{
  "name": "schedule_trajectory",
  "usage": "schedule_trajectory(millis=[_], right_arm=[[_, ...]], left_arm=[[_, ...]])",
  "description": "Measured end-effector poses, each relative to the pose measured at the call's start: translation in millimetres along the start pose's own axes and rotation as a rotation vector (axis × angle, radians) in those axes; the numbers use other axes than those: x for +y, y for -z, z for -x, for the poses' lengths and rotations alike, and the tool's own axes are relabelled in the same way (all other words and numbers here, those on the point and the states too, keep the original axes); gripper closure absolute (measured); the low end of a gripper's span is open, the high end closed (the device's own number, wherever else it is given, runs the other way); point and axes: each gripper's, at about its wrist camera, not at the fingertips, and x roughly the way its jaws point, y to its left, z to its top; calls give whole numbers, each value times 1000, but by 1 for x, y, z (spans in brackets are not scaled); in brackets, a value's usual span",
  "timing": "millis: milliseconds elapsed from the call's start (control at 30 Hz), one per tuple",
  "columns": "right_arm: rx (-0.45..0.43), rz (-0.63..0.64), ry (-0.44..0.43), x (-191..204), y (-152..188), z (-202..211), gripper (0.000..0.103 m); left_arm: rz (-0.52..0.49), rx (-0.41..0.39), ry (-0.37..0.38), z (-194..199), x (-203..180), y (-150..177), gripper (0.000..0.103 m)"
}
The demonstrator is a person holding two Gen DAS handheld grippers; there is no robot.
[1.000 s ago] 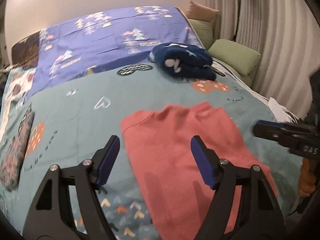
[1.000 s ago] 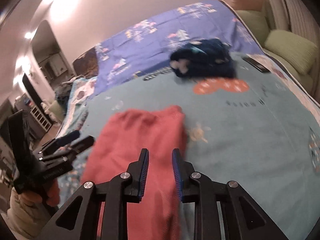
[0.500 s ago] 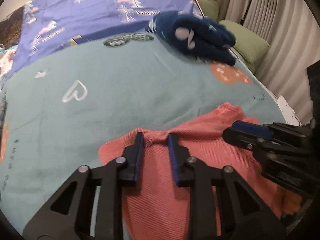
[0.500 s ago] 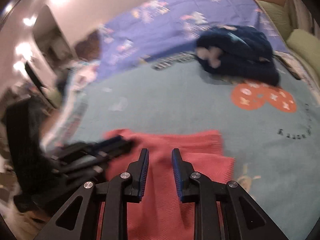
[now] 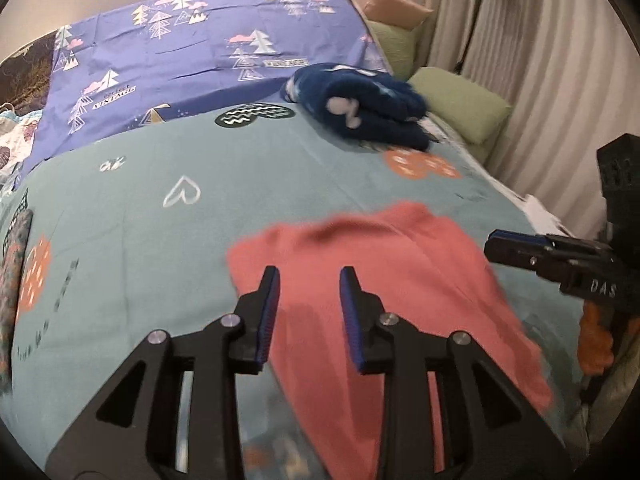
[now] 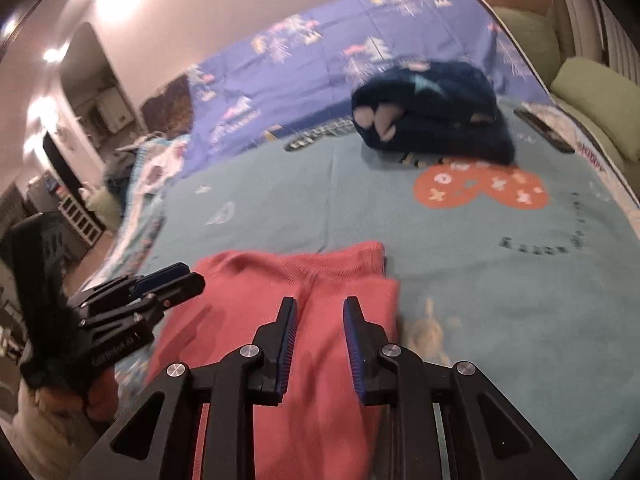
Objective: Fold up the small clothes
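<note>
Since half a second ago your left gripper [image 5: 307, 280] has drawn back from the far edge of the red garment [image 5: 400, 280] and its fingers have parted a little; they hold nothing. Red garment: flat on the teal bedspread [image 5: 160, 264], near edge toward you, far edge doubled over in a fold [image 6: 360, 264]. Right gripper [image 6: 319, 310]: over the garment's right part, fingers slightly apart, gripping nothing. Navy bundle [image 5: 360, 108]: beyond the garment, well apart. Purple sheet [image 5: 192, 52]: farther still beyond the garment. Green cushions [image 5: 460, 108]: right of the navy bundle, beyond the garment.
</note>
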Motion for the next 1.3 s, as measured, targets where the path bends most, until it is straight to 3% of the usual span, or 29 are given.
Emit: schedule_trajectory(millis=[67,200,267,300,433,533,633,800,867,1133,1233,1300], right_arm=[[1,28,-24,8,17,23,80],[66,8,-108,16,58,36,78],[149,-42,-27,6,77,15,83],[121,-68,-31,1,84,13,86],[83,-79,4,11,91,28,84],[81,-62,13,14,93,40,81],[70,-100,20,-1,96,50,68],[136,-124,41,-12,118,47,68],[117,-105,50,-10,122,48,68],[109,-106,31,-14,101,55,66],[78,-122,-2,-20,89,54,53],[71,-124,-12,-20,81,49,45]], left_arm=[[-14,4,9,19,-7,18,71],[65,72,61,25,-6,63,56],[144,99,62,13,2,82,48],[168,71,67,15,4,86,48],[91,85,13,29,-11,84,49],[72,108,36,36,-17,89,49],[71,123,46,40,-17,101,49],[70,134,28,44,-19,106,49],[62,130,16,43,-21,108,49],[67,125,21,50,-23,102,50],[81,107,32,50,-19,93,49],[114,89,49,49,-11,85,41]])
